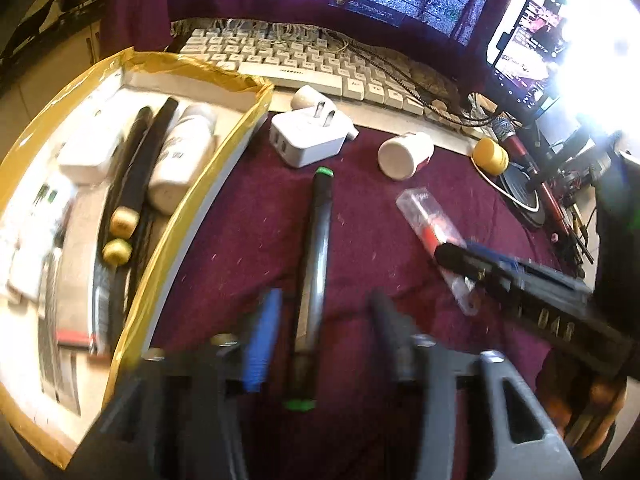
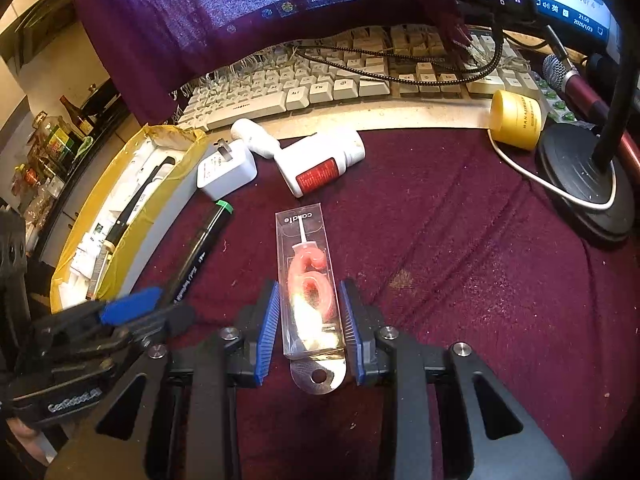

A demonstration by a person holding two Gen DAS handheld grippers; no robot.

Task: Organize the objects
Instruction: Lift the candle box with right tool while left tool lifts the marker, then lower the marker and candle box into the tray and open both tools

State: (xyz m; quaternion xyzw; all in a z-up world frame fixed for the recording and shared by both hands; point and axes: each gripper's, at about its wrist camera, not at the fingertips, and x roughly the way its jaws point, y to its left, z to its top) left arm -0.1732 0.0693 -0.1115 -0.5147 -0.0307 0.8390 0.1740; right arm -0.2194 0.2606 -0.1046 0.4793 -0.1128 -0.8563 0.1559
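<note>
Left jaws: left gripper (image 1: 320, 332) stands part open, pads clear of the black marker (image 1: 314, 280) lying lengthwise between them on the cloth; nothing held.
Right jaws: right gripper (image 2: 310, 328) partly closed, blue pads (image 2: 269, 320) alongside both long sides of the clear candle box (image 2: 306, 280); pads look to touch or nearly touch the walls, so I cannot tell if the grip is firm. Box rests flat on the cloth, not lifted.
Marker: green caps at both ends, near end toward the left gripper, far end pointing at the white charger (image 1: 306, 138). Lies just right of the tray.
Tray: yellow-taped box (image 1: 168, 248) at left, already holding two dark pens, a white bottle and white packets laid parallel; judged to be the collecting place.
Candle box: hang-tab end nearest the right gripper, its long axis in line with the fingers, which suits a side pinch.
Loose items: white pill bottle (image 2: 320, 166) on its side near the charger; yellow jar (image 2: 516, 120) far right by the microphone stand base.
Surface: maroon cloth (image 2: 460, 260), keyboard (image 2: 320, 84) at the far edge.
Step, judged: marker and candle box are the next two pieces for the tray.
Risk, judged: slick box walls may slip under a light pinch.
</note>
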